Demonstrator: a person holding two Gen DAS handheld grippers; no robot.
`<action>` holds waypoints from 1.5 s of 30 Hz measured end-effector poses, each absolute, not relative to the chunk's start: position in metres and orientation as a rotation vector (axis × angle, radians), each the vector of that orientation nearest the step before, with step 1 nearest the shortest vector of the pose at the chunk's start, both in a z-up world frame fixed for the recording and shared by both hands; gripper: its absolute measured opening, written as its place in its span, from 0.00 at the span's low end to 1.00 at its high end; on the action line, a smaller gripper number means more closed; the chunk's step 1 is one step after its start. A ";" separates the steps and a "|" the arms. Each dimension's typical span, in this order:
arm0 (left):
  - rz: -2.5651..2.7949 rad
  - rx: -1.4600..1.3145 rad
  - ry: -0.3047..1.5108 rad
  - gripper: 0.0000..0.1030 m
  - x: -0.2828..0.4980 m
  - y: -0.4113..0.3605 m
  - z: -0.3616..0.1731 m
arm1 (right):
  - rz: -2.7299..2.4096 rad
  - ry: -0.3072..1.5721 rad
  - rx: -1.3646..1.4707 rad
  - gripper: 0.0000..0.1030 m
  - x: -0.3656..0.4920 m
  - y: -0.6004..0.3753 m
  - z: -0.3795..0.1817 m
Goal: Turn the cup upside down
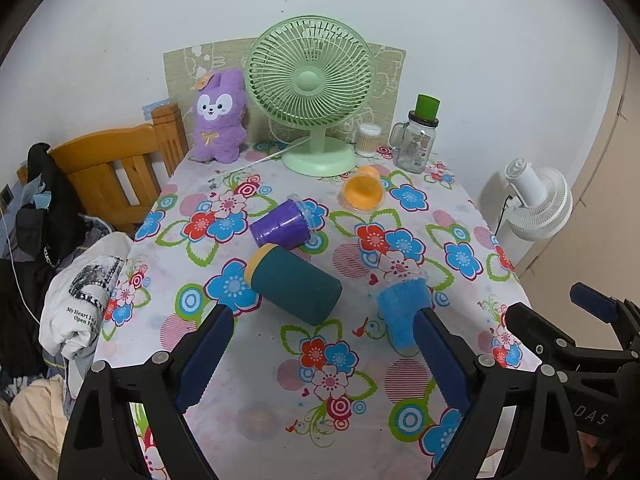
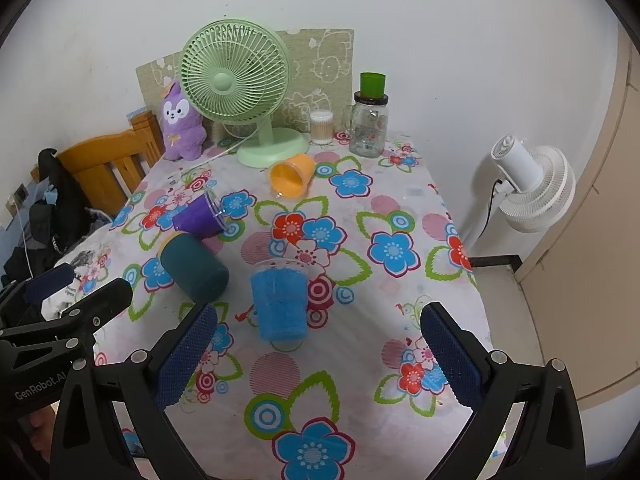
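Several cups lie on the floral tablecloth (image 1: pixel 280 412). A blue cup (image 1: pixel 400 312) (image 2: pixel 280 304) stands upright near the front. A dark teal cup (image 1: pixel 296 284) (image 2: pixel 194 266) with a yellow rim lies on its side. A purple cup (image 1: pixel 280 226) (image 2: pixel 198 216) and an orange cup (image 1: pixel 362 190) (image 2: pixel 290 178) also lie on their sides further back. My left gripper (image 1: pixel 320 320) is open and empty, above the table in front of the teal cup. My right gripper (image 2: pixel 318 322) is open and empty, its fingers straddling the space in front of the blue cup.
A green desk fan (image 1: pixel 312 92), a purple plush rabbit (image 1: pixel 218 116), a glass jar (image 1: pixel 414 146) with a green cup (image 1: pixel 427 106) on it and a cotton-swab box (image 1: pixel 368 138) stand along the back. A wooden bed frame (image 1: pixel 116 168) is left, a white fan (image 1: pixel 536 204) right.
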State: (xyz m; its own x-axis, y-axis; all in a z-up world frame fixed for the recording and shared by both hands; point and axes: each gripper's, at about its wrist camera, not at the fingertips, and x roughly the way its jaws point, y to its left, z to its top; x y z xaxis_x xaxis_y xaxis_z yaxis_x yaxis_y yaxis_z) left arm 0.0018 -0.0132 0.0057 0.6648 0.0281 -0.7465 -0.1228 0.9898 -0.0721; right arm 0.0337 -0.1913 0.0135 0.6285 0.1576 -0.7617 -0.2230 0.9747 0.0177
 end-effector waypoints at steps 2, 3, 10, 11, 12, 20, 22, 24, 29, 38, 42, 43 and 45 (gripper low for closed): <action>0.083 -0.117 0.838 0.89 0.002 -0.013 0.006 | 0.218 0.864 -0.078 1.00 0.033 -0.191 0.013; 0.082 -0.118 0.838 0.89 0.003 -0.012 0.006 | 0.218 0.864 -0.077 1.00 0.033 -0.191 0.014; 0.083 -0.113 0.837 0.89 0.003 -0.013 0.006 | 0.220 0.864 -0.080 1.00 0.033 -0.190 0.014; 0.083 -0.113 0.837 0.89 0.002 -0.013 0.005 | 0.220 0.863 -0.081 1.00 0.033 -0.191 0.014; 0.084 -0.111 0.836 0.90 0.002 -0.014 0.005 | 0.219 0.862 -0.079 1.00 0.033 -0.190 0.014; 0.083 -0.114 0.847 0.90 0.003 -0.013 0.003 | 0.218 0.866 -0.087 1.00 0.034 -0.189 0.014; 0.083 -0.115 0.848 0.90 0.003 -0.013 0.002 | 0.218 0.869 -0.089 1.00 0.034 -0.188 0.013; 0.082 -0.115 0.849 0.90 0.003 -0.013 0.002 | 0.217 0.869 -0.090 1.00 0.034 -0.188 0.013; 0.082 -0.116 0.850 0.90 0.003 -0.013 0.001 | 0.220 0.870 -0.091 1.00 0.036 -0.187 0.013; 0.096 -0.130 0.883 0.90 0.014 -0.020 -0.005 | 0.250 0.872 -0.107 1.00 0.048 -0.190 0.018; 0.112 -0.148 0.902 0.90 0.020 -0.026 -0.009 | 0.265 0.886 -0.121 1.00 0.059 -0.195 0.016; 0.116 -0.151 0.905 0.90 0.022 -0.029 -0.010 | 0.270 0.889 -0.124 1.00 0.062 -0.197 0.015; 0.126 -0.157 0.912 0.90 0.026 -0.033 -0.012 | 0.279 0.896 -0.132 1.00 0.068 -0.201 0.013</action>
State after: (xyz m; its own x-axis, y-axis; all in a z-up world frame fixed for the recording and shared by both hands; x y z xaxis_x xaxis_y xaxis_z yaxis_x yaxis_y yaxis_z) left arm 0.0263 -0.0328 -0.0123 0.6058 0.0420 -0.7945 -0.1751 0.9812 -0.0817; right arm 0.0680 -0.2014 0.0134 0.5920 0.1842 -0.7846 -0.2938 0.9559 0.0027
